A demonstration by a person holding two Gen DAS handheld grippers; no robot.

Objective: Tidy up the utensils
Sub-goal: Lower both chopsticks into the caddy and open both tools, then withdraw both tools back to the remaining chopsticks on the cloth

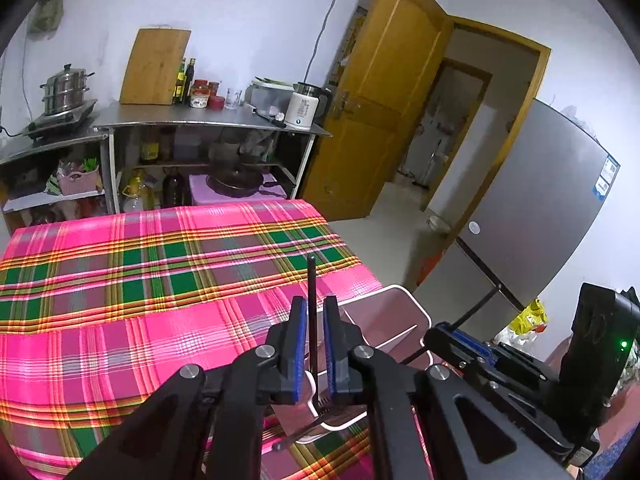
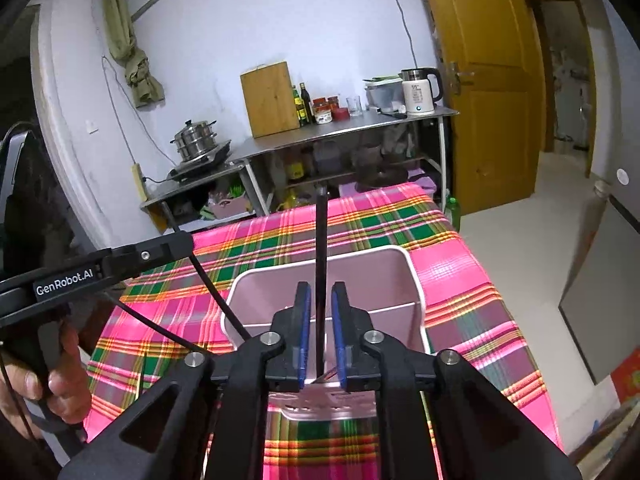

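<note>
A pink utensil holder (image 2: 360,276) with a white rim and a divider stands on the plaid tablecloth (image 1: 160,280) near the table's right edge. My left gripper (image 1: 314,300) is shut on a black chopstick (image 1: 311,276), which stands almost upright with its lower end inside the holder (image 1: 384,312). My right gripper (image 2: 321,286) is open around a second black chopstick (image 2: 320,232); a slim gap shows on each side, and its lower tip sits at the holder's near rim. From the right wrist the left gripper (image 2: 176,244) appears at the left, its chopstick slanting into the holder.
Beyond the table a steel counter (image 1: 208,118) carries a cutting board, bottles, jars and a white kettle (image 1: 304,110). A steamer pot (image 1: 66,90) sits at the left. An open wooden door (image 1: 384,100) and a grey fridge (image 1: 532,208) are at the right. A hand (image 2: 48,384) grips the left handle.
</note>
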